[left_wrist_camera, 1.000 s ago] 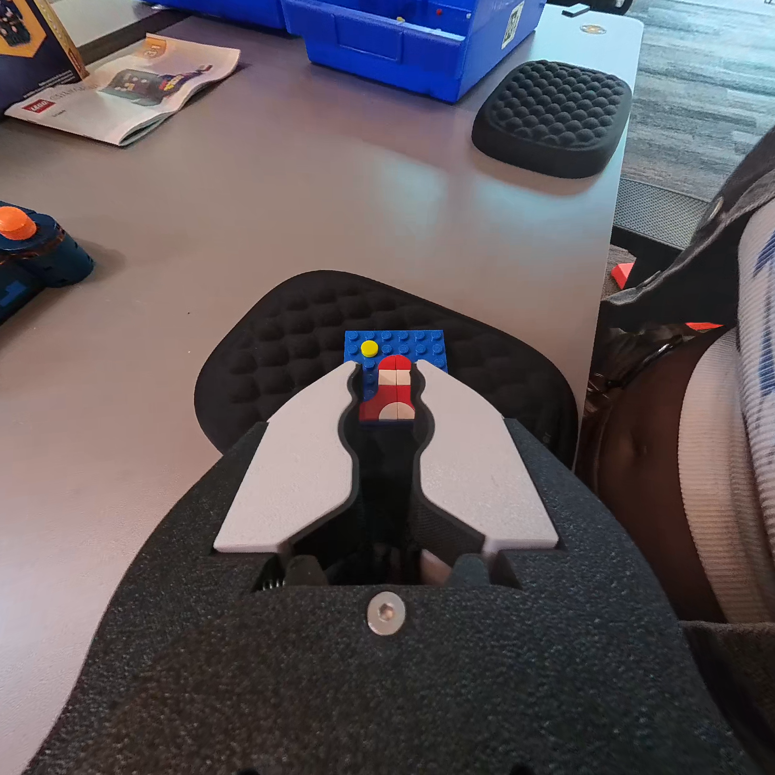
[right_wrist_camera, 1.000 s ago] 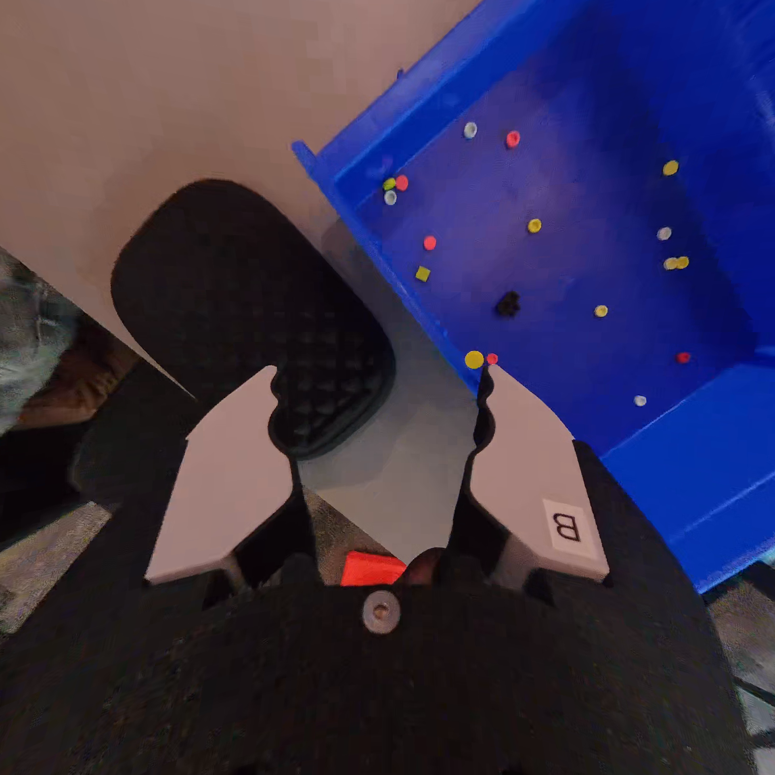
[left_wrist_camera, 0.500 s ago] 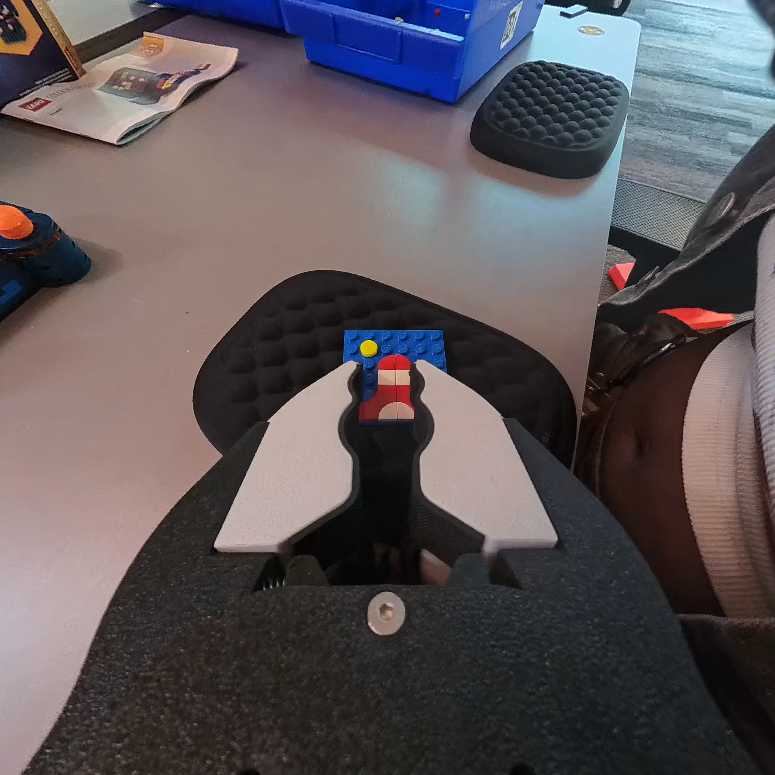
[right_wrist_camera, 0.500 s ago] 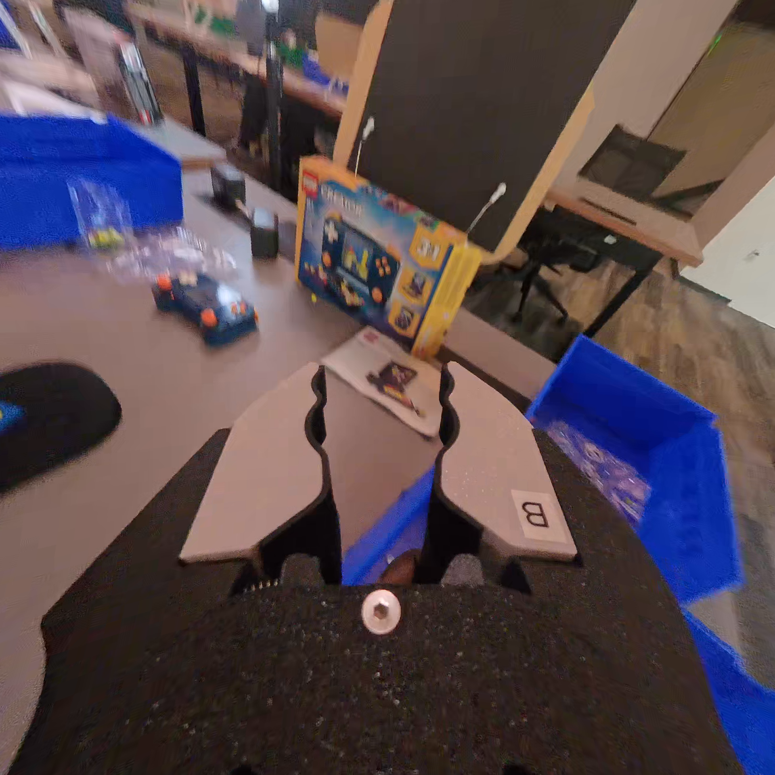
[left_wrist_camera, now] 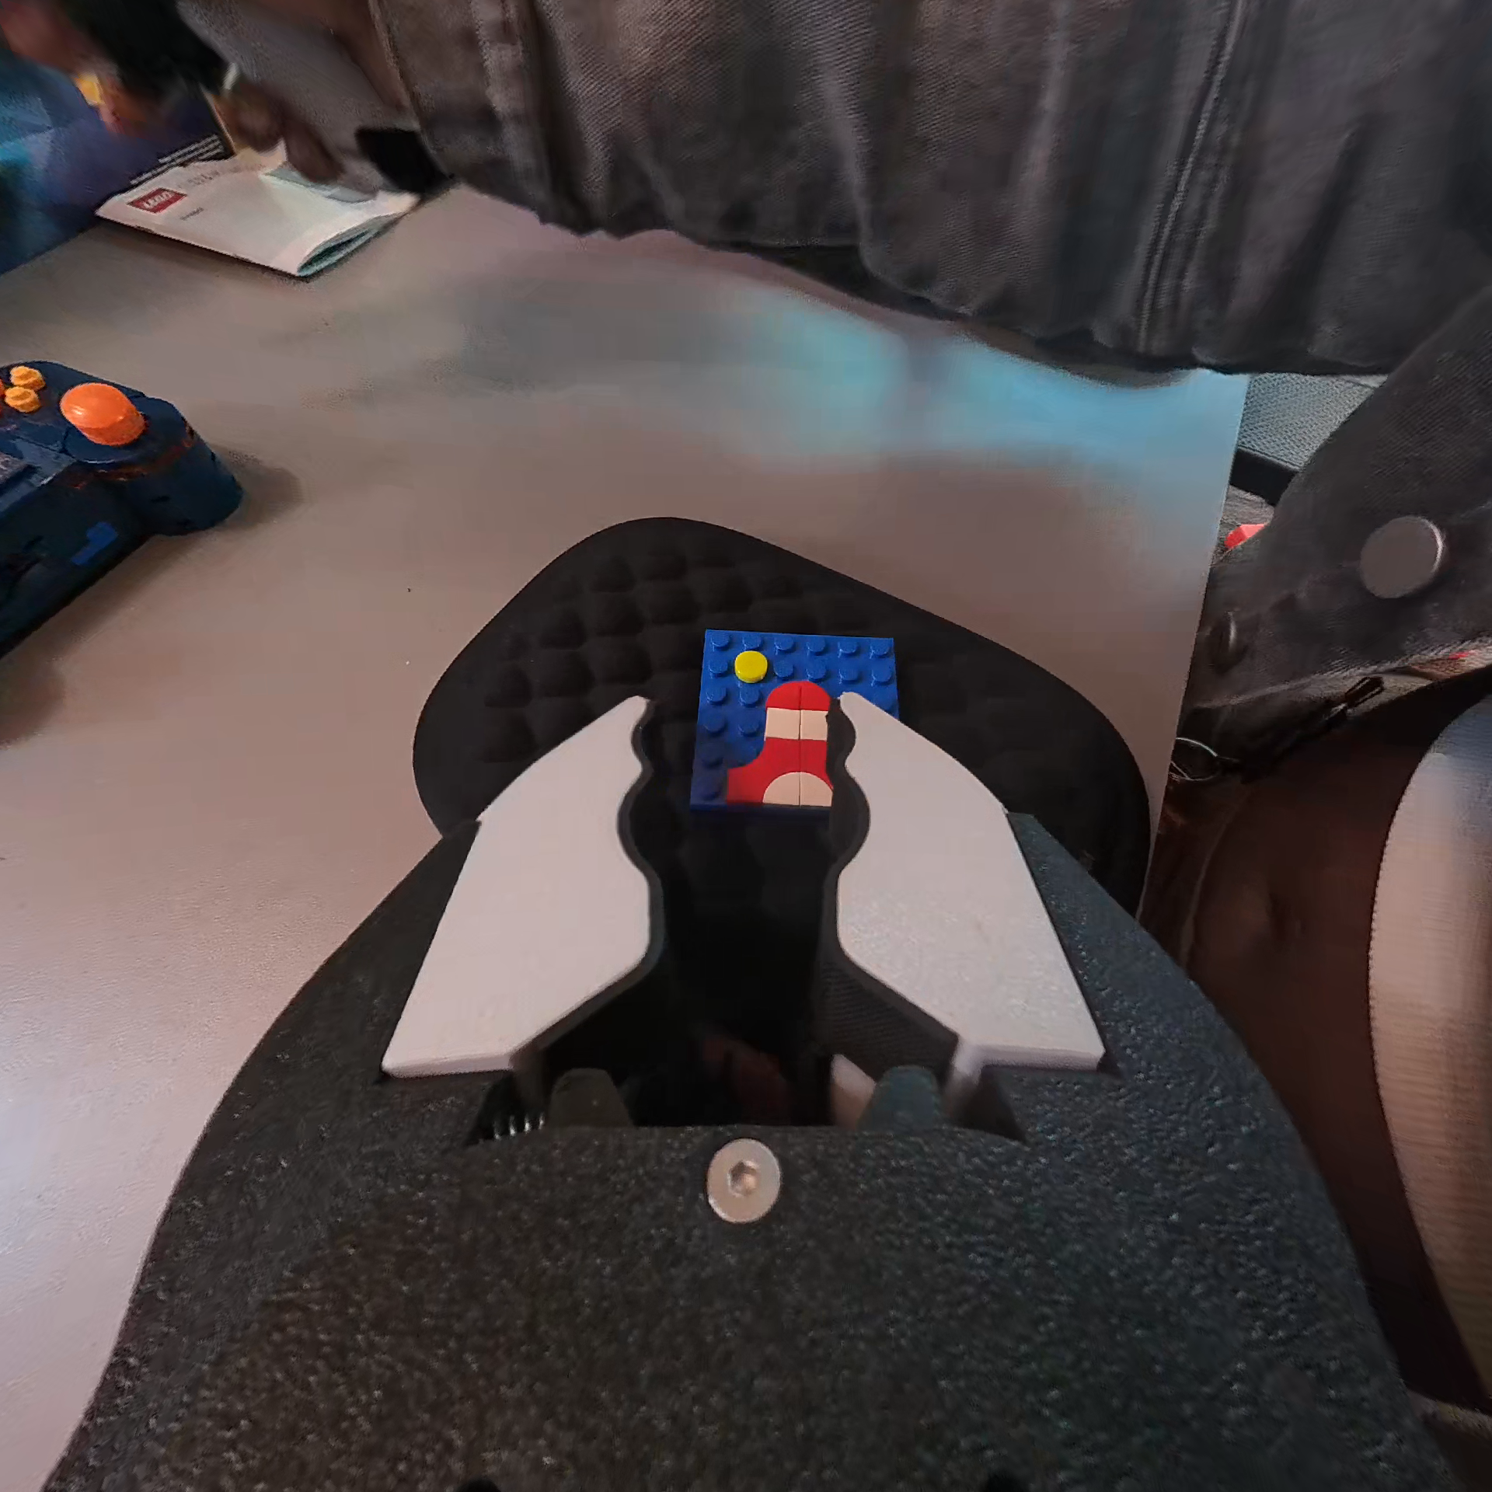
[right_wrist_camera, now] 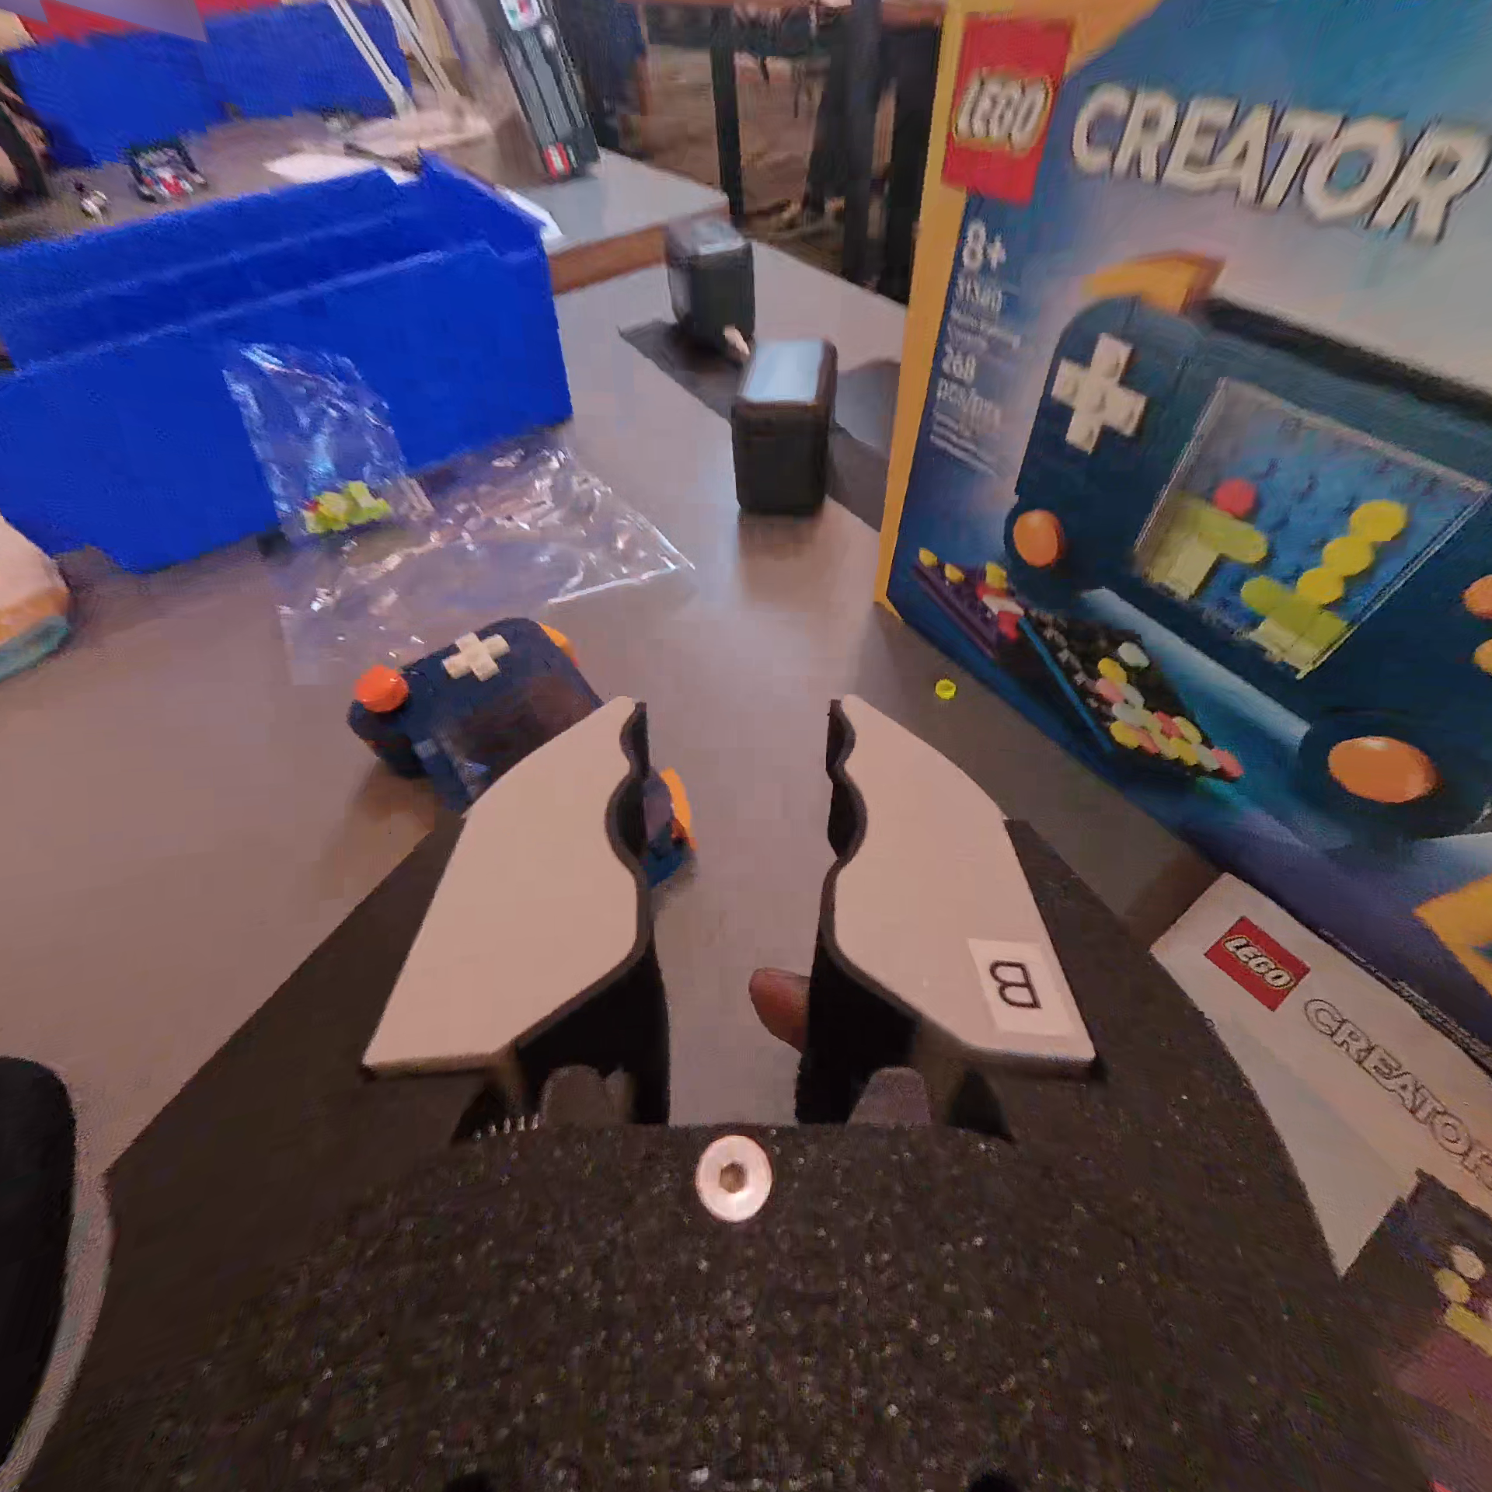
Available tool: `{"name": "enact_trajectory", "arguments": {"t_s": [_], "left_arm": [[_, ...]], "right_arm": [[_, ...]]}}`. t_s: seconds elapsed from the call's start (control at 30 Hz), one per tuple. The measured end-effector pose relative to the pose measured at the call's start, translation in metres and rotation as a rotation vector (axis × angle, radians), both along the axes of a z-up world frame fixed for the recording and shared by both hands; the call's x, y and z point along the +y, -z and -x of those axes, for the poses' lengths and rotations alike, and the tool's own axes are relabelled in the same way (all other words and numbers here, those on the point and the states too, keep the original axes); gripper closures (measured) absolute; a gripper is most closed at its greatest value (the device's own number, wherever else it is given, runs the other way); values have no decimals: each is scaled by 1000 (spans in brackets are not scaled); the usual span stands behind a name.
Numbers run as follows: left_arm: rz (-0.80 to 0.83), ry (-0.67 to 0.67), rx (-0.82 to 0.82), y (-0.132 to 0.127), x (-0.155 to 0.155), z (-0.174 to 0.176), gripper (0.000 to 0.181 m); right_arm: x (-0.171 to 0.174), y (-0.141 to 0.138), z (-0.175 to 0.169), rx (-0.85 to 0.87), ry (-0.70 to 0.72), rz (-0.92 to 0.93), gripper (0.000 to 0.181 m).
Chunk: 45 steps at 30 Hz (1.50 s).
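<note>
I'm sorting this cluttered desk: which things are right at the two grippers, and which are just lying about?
At the grippers: blue plate on black pad, inside open left gripper; dark-blue brick model beside open right gripper.
Lying about: toy box, booklet, blue bins, plastic bags.

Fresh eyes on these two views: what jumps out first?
In the left wrist view, the blue brick plate with its red-and-white shape and a yellow round stud lies on a black dimpled pad, between the open left gripper's tips. In the right wrist view, a big toy box stands upright at right, and a dark-blue brick controller sits on the grey table by the open right gripper.
</note>
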<state>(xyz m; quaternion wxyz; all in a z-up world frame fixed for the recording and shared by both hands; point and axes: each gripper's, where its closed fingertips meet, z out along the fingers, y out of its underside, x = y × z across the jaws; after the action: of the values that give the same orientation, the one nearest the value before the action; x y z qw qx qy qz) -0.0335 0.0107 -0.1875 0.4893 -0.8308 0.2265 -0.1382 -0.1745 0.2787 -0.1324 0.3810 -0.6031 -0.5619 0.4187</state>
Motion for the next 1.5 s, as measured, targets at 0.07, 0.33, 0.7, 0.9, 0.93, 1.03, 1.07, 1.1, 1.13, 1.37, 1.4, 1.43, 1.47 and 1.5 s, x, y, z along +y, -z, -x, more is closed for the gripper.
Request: {"name": "enact_trajectory", "arguments": {"t_s": [0.07, 0.33, 0.7, 0.9, 0.93, 1.03, 1.07, 1.1, 1.13, 1.37, 1.4, 1.43, 1.47, 1.5], "left_arm": [[-5, -13, 7, 0, 1, 1, 139], [-28, -37, 34, -1, 2, 4, 135], [-33, -43, 40, -1, 2, 4, 134], [-36, -43, 43, -1, 3, 4, 134], [-38, -44, 45, -1, 2, 4, 134], [-42, -46, 50, -2, 2, 4, 134], [-44, -47, 52, -2, 3, 5, 134], [-45, -48, 53, -2, 3, 5, 134], [-45, -48, 54, -2, 3, 5, 134], [-49, -51, 59, -2, 3, 5, 134], [-50, -52, 60, -2, 3, 5, 134], [-50, -53, 61, -2, 3, 5, 133], [-50, -54, 62, -2, 3, 5, 133], [-49, -56, 61, -2, 4, 5, 133]], "right_arm": [[14, 18, 11, -49, 33, 26, 139], [64, 47, 15, -132, 189, 69, 169], [73, 85, 64, -337, 249, -99, 145], [74, 88, 79, -355, 266, -74, 157], [76, 88, 79, -357, 278, -76, 166], [78, 88, 74, -370, 283, -113, 181], [76, 88, 71, -375, 269, -99, 181], [72, 86, 65, -383, 259, -69, 181], [68, 80, 60, -356, 246, -37, 181], [19, -39, -20, 10, 93, 167, 181], [17, -52, -37, 31, 87, 143, 181], [22, -59, -53, 18, 112, 95, 181], [30, -60, -66, -9, 148, 52, 181], [38, -58, -74, -38, 183, 32, 181]]}}
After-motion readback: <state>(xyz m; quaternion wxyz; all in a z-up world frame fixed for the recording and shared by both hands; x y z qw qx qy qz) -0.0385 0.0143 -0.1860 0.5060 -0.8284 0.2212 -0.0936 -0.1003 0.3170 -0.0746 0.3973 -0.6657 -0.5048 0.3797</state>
